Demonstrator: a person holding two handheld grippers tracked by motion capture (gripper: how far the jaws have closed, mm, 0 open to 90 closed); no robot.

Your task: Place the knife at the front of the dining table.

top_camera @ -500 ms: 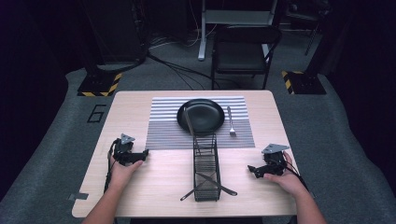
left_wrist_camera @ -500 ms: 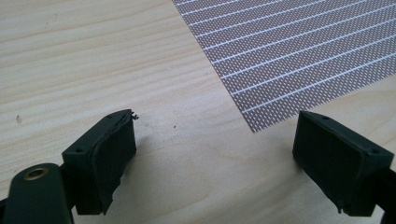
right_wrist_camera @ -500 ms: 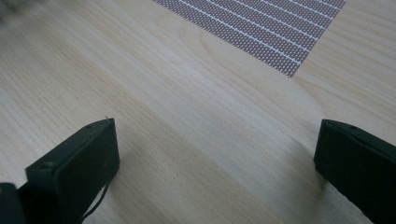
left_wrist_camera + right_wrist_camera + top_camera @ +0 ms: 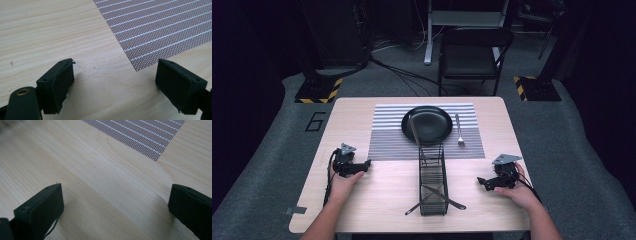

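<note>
From the high view, my left gripper (image 4: pixel 364 165) and my right gripper (image 4: pixel 483 182) both rest on the wooden table (image 4: pixel 362 200), one on either side of the wire caddy (image 4: pixel 433 180). The caddy stands between my two pairs of jaws, with cutlery (image 4: pixel 437 196) lying through its near end. Beyond it, ahead of both pairs of jaws, the striped placemat (image 4: pixel 387 135) carries the black plate (image 4: pixel 427 122), a knife (image 4: pixel 413 130) leaning on the plate's left rim and a fork (image 4: pixel 459 131) just to its right.

In the left gripper view, my left jaws stand wide apart with only bare wood between them; the placemat's near corner (image 4: pixel 136 67) lies just ahead, toward the right jaw.

In the right gripper view, my right jaws are likewise spread, nothing between them, the placemat corner (image 4: pixel 156 157) farther ahead.

I judge that I am at rest between steps of laying the setting. Next, one hand must swing inward to the caddy and close on a utensil handle.
</note>
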